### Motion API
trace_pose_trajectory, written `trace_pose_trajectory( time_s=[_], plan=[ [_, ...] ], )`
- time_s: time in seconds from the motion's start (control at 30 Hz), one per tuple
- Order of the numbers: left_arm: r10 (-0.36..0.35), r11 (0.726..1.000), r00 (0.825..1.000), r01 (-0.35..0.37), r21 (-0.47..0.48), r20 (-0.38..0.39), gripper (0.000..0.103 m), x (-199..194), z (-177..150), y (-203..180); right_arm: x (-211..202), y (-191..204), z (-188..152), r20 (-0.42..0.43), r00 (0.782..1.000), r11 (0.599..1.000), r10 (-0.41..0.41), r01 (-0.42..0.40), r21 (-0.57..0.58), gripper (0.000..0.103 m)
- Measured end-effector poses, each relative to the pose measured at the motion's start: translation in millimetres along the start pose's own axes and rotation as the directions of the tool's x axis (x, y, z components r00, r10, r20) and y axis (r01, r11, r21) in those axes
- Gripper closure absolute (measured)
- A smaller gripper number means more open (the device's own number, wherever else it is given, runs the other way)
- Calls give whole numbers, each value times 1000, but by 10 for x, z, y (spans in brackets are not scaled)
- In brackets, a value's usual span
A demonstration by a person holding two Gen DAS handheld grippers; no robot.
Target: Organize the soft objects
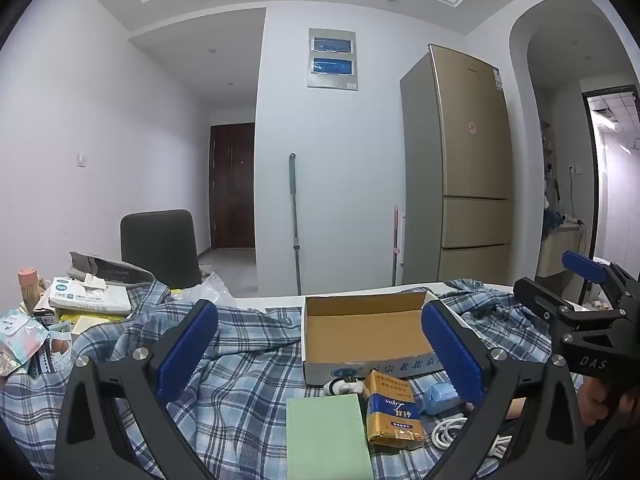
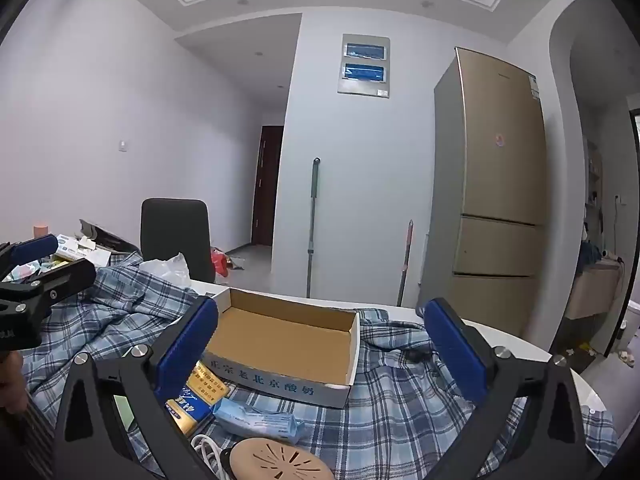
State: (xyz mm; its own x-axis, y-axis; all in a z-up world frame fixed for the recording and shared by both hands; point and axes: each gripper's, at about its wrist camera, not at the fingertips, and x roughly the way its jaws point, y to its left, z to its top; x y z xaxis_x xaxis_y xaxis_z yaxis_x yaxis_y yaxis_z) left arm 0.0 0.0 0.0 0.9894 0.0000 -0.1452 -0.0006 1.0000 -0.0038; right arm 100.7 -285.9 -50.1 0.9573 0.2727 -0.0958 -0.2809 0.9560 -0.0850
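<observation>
An open cardboard box (image 1: 362,328) (image 2: 288,336) stands empty on a blue plaid shirt (image 1: 240,368) (image 2: 400,392) spread over the table. In front of it lie a green sponge (image 1: 326,436), a gold and blue packet (image 1: 390,412) (image 2: 196,396), a light blue soft pack (image 1: 440,396) (image 2: 260,422) and a small white toy (image 1: 340,387). My left gripper (image 1: 320,354) is open above these items, holding nothing. My right gripper (image 2: 322,352) is open above the box's near side, holding nothing. Each gripper shows at the other view's edge (image 1: 576,292) (image 2: 40,264).
A white cable (image 1: 452,432) (image 2: 206,450) and a tan perforated lid (image 2: 276,460) lie at the near edge. A tissue pack (image 1: 88,294), snack bags (image 1: 24,340) and clutter fill the left. A dark chair (image 1: 160,248), mop (image 1: 295,220) and fridge (image 1: 468,168) stand beyond.
</observation>
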Motion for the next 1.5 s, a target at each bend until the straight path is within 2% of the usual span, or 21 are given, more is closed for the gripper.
trace_pose_trajectory(
  time_s=[0.1, 0.33, 0.4, 0.53, 1.23, 1.5],
  plan=[
    [-17, 1000, 1000, 18, 7, -13, 0, 7, -1, -17, 18, -14, -8, -20, 1000, 1000, 2, -2, 5, 0],
    [-17, 1000, 1000, 17, 24, -6, 0, 40, -2, -139, 16, 5, -48, 0, 1000, 1000, 14, -14, -4, 0],
    [-11, 1000, 1000, 11, 6, 11, 0, -12, -41, -7, -3, 75, -66, 3, 1000, 1000, 20, -20, -23, 0],
    [2, 1000, 1000, -2, 1, 21, 0, -52, -58, -13, -30, 74, -40, 4, 1000, 1000, 15, -15, -17, 0],
    [5, 1000, 1000, -6, -16, -20, 0, 26, -33, 26, 4, 32, -14, -19, 1000, 1000, 20, -20, 0, 0],
    [11, 1000, 1000, -11, -16, -25, 0, 31, -26, 36, 56, 56, -25, -45, 997, 998, 60, -60, -5, 0]
  ],
)
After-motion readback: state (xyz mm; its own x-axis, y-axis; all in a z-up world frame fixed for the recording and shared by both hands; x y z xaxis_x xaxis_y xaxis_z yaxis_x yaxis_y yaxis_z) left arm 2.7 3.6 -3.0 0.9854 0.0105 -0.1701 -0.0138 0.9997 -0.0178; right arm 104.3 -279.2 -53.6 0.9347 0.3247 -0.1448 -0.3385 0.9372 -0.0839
